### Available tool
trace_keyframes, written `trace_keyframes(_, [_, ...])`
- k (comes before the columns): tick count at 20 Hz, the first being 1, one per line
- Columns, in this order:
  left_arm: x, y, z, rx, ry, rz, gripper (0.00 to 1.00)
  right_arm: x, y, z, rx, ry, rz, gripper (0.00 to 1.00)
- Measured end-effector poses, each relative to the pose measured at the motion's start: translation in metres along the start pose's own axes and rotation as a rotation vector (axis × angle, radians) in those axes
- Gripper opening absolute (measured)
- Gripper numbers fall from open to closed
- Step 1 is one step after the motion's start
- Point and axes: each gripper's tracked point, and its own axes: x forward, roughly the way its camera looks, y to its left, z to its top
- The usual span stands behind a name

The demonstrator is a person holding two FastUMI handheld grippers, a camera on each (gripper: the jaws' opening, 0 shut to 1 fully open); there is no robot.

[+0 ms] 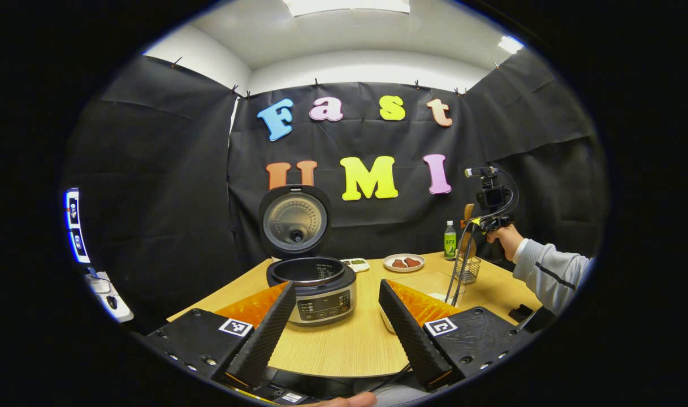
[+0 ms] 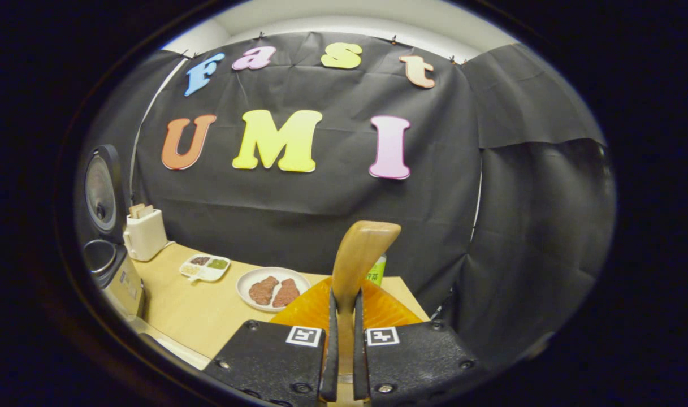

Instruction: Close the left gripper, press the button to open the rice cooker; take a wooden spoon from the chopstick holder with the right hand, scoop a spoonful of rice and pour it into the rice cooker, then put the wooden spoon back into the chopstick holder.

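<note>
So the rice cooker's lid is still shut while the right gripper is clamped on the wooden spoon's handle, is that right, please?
Not quite: the rice cooker has its lid standing open, with the inner pot exposed, as the left gripper view shows. The rest holds: in the right gripper view the right gripper is clamped on the wooden spoon by its handle.

Rice cooker [image 1: 320, 288] sits on the table, silver body, dark rim, lid [image 1: 294, 219] swung fully up and standing upright, inner pot exposed. Wooden spoon [image 2: 356, 261] is upright, light wood, its handle pinched between the right gripper's fingers. Wire chopstick holder [image 1: 468, 268] stands near the table's far right edge. Clear rice container [image 1: 431, 285] lies right of the cooker, partly hidden.
</note>
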Motion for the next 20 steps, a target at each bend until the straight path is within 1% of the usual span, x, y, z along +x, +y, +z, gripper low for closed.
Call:
trace_keyframes(3, [0.006, 0.002, -0.001, -0.021, 0.002, 0.007, 0.95, 0.005, -0.005, -0.009, 0.007, 0.010, 0.002, 0.16])
trace_keyframes(6, [0.005, 0.003, -0.001, -0.026, 0.001, 0.012, 0.95, 0.007, -0.011, -0.017, 0.053, 0.025, 0.004, 0.17])
trace_keyframes(8, [0.003, 0.006, 0.000, -0.024, -0.006, 0.017, 0.95, 0.004, -0.017, -0.012, 0.084, 0.022, -0.008, 0.22])
trace_keyframes(10, [0.002, 0.007, 0.000, -0.023, -0.004, 0.017, 0.95, -0.003, -0.019, -0.008, 0.109, 0.011, -0.004, 0.46])
trace_keyframes(12, [0.001, 0.005, 0.001, -0.019, -0.007, 0.015, 0.95, -0.006, -0.028, 0.001, 0.083, -0.017, -0.025, 0.47])
trace_keyframes(13, [-0.001, 0.005, 0.003, -0.016, -0.011, 0.015, 0.95, -0.009, -0.031, 0.003, 0.073, -0.025, -0.032, 0.51])
trace_keyframes(14, [-0.001, 0.006, 0.003, -0.013, -0.013, 0.018, 0.95, -0.013, -0.033, 0.007, 0.070, -0.032, -0.032, 0.50])
trace_keyframes(15, [-0.002, 0.007, 0.004, -0.011, -0.016, 0.020, 0.95, -0.015, -0.033, 0.009, 0.070, -0.036, -0.030, 0.55])
trace_keyframes(16, [-0.001, 0.007, 0.005, -0.010, -0.019, 0.022, 0.95, -0.019, -0.035, 0.010, 0.071, -0.040, -0.032, 0.59])
trace_keyframes(17, [-0.001, 0.009, 0.007, -0.010, -0.021, 0.028, 0.95, -0.022, -0.037, 0.011, 0.074, -0.043, -0.033, 0.65])
trace_keyframes(18, [0.000, 0.011, 0.009, -0.010, -0.022, 0.033, 0.95, -0.026, -0.037, 0.013, 0.079, -0.046, -0.029, 0.70])
trace_keyframes(19, [0.002, 0.013, 0.011, -0.009, -0.024, 0.035, 0.95, -0.029, -0.036, 0.014, 0.085, -0.046, -0.023, 0.73])
trace_keyframes(20, [0.005, 0.015, 0.013, -0.007, -0.024, 0.040, 0.95, -0.034, -0.037, 0.016, 0.091, -0.047, -0.019, 0.73])
